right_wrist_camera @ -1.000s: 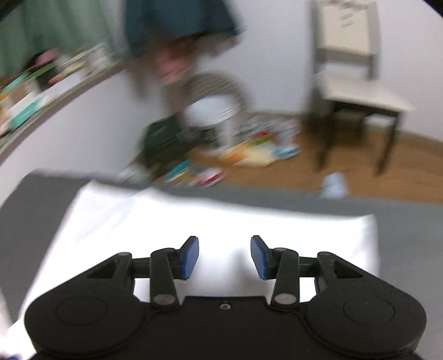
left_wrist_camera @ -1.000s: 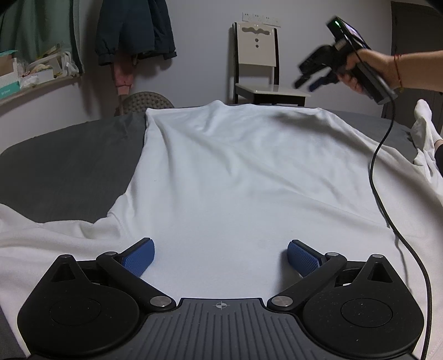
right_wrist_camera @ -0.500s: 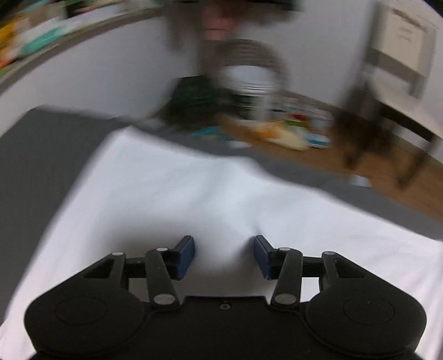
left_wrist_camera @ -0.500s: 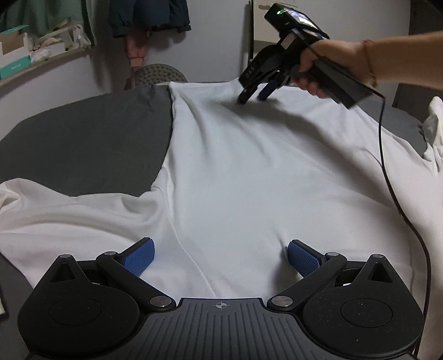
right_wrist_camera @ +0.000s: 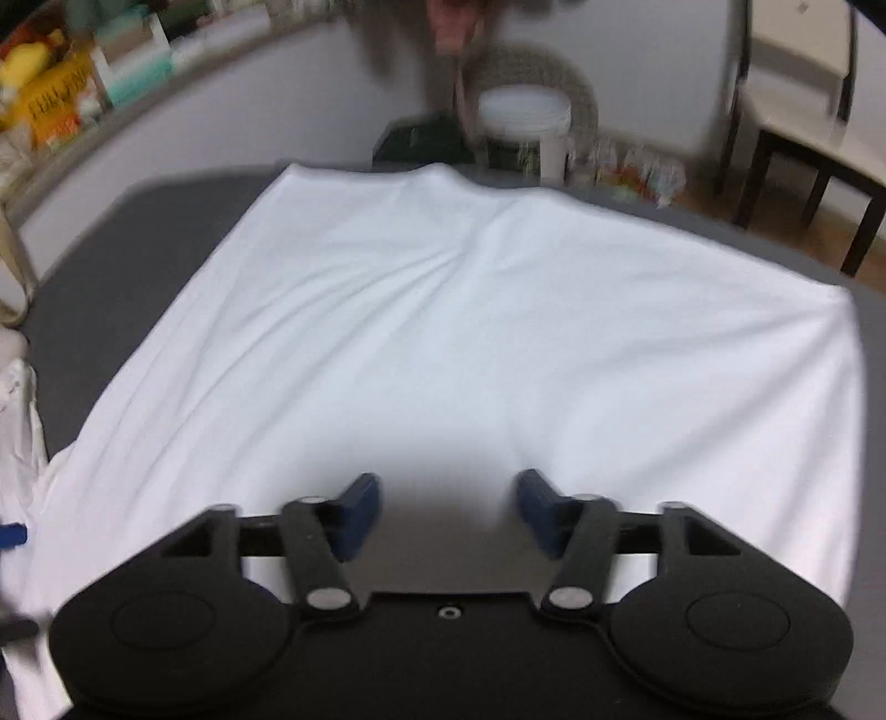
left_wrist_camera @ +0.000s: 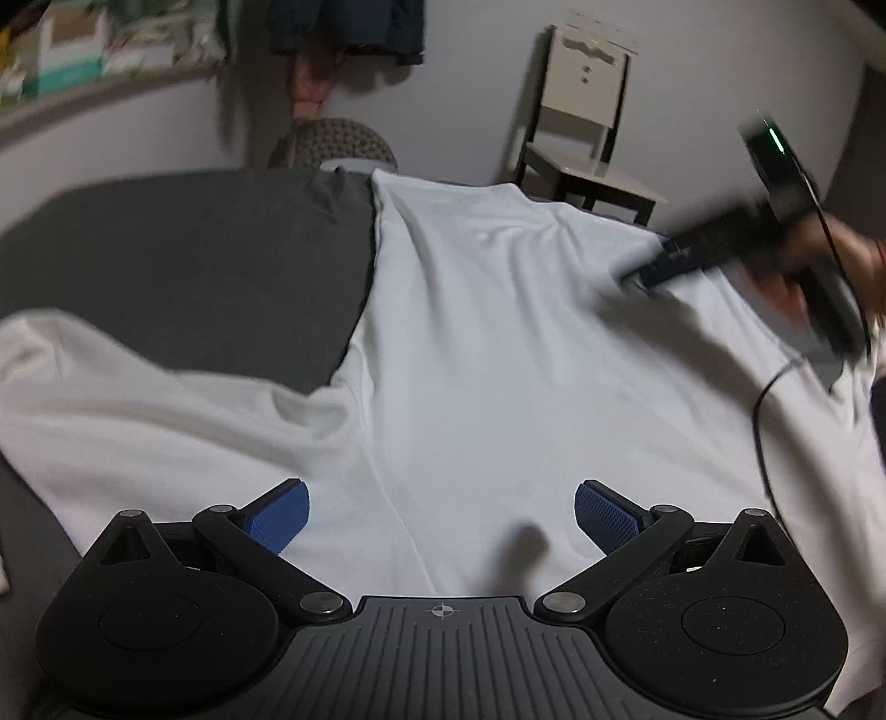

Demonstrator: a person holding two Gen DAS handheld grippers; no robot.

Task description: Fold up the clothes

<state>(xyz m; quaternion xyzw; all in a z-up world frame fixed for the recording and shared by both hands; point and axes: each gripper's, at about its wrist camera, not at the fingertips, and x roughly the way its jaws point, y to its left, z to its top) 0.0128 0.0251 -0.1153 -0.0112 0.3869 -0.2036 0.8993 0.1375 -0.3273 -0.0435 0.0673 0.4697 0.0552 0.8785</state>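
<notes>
- A white T-shirt (left_wrist_camera: 498,343) lies spread flat over a dark grey bed (left_wrist_camera: 194,255), body running away from the left wrist camera, hem at the far end.
- One sleeve (left_wrist_camera: 111,387) stretches out to the left across the grey cover, with soft creases where it joins the body.
- The left gripper (left_wrist_camera: 440,515) hovers low over the near part of the shirt; its blue fingers (left_wrist_camera: 277,515) are spread wide apart with nothing between them but the cloth lying below.
- The right gripper (left_wrist_camera: 637,279), blurred in the left wrist view, reaches in from the right, its tip down at the shirt's far right part; a hand (left_wrist_camera: 819,277) holds its handle and a black cable (left_wrist_camera: 761,421) trails from it over the cloth.
- In its own view the right gripper (right_wrist_camera: 447,509) sits over the shirt (right_wrist_camera: 470,332) with blue fingers (right_wrist_camera: 360,515) parted and released, gripping nothing.
- Whether either gripper touches the fabric cannot be told.
- Beyond the bed's far edge stands a white bucket (right_wrist_camera: 523,124) with a lid on; its contents are hidden.
- A woven basket-like seat (left_wrist_camera: 338,141) shows behind the bed; what it holds is unclear.
- A pale wooden chair (left_wrist_camera: 587,127) stands against the wall, seat bare.
- A shelf (right_wrist_camera: 83,99) along the left wall carries boxes and yellow packets, too blurred to read.
- Dark clothes (left_wrist_camera: 343,27) hang on the wall above.
</notes>
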